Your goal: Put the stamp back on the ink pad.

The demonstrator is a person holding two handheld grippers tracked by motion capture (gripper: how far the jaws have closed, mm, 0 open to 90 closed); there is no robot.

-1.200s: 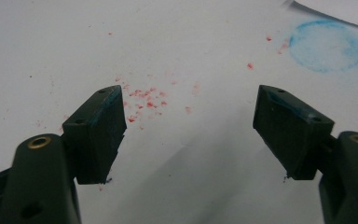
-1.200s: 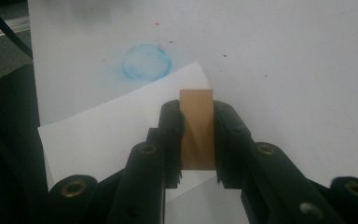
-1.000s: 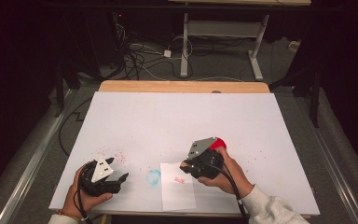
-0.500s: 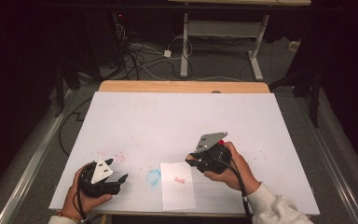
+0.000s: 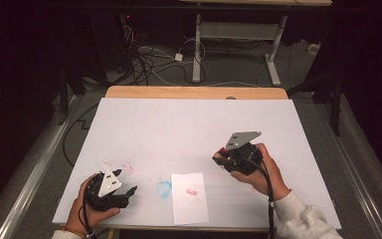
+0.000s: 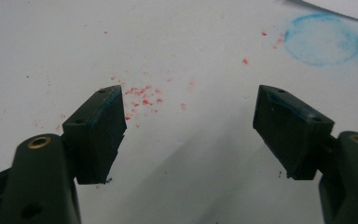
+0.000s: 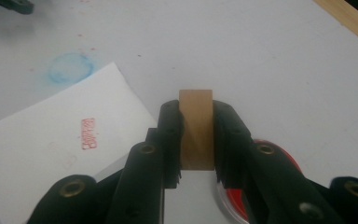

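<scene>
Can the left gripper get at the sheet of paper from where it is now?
Probably yes. The left gripper is open and holds nothing, and the paper lies flat just beside it, with bare table and a blue smudge between them.

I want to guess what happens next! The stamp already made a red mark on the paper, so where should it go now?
Probably down onto the table, a little to the right of the paper. The right tool is shut on the wooden stamp, the red print is already on the sheet, and a red round thing, perhaps the ink pad, lies just below the tool. The left tool rests open.
</scene>
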